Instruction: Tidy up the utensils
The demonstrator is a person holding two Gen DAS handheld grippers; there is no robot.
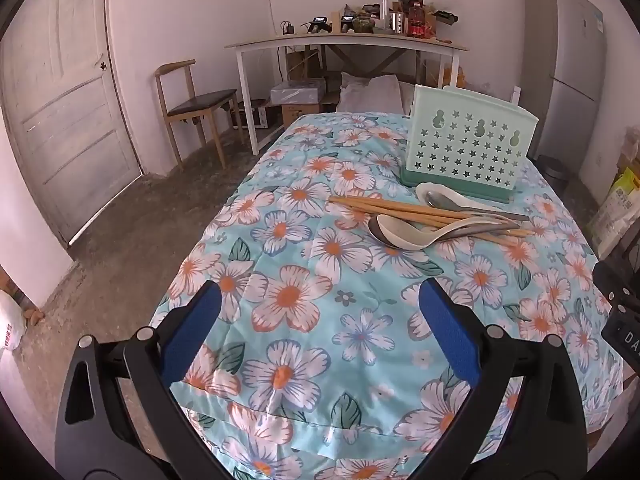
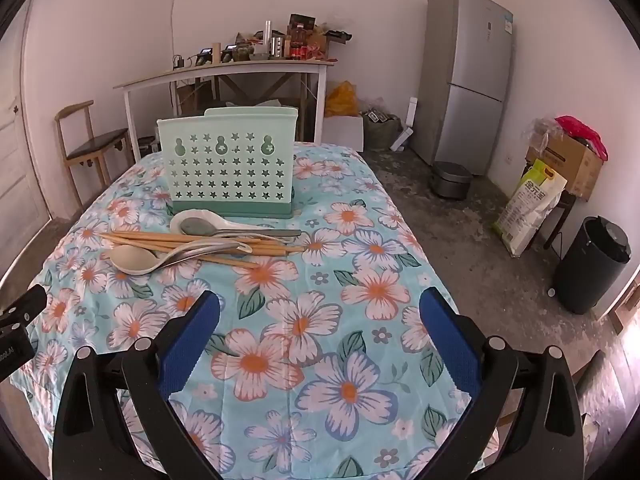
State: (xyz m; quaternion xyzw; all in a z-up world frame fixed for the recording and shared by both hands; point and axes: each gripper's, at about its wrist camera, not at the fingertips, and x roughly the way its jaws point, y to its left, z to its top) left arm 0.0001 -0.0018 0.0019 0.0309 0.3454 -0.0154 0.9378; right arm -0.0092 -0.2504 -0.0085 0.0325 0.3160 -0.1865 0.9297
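Wooden chopsticks (image 2: 192, 242), white ceramic spoons (image 2: 132, 260) and steel spoons (image 2: 248, 234): one heap, mid-left of right-wrist frame, just before mint-green star-perforated plastic holder (image 2: 230, 168). Long axes run left-right across frame. Left gripper (image 1: 320, 332): jaws wide, empty; heap upper right. Right gripper (image 2: 320, 336): jaws wide, empty; heap upper left. Neither arm clearly nearer.

holder: a mint-green star-perforated utensil holder (image 2: 232, 168) is seen upright, upper left of the right wrist view.
utensils: wooden chopsticks (image 2: 188, 242), white ceramic spoons (image 2: 134, 261) and metal spoons (image 2: 240, 233) are piled flat just before it.
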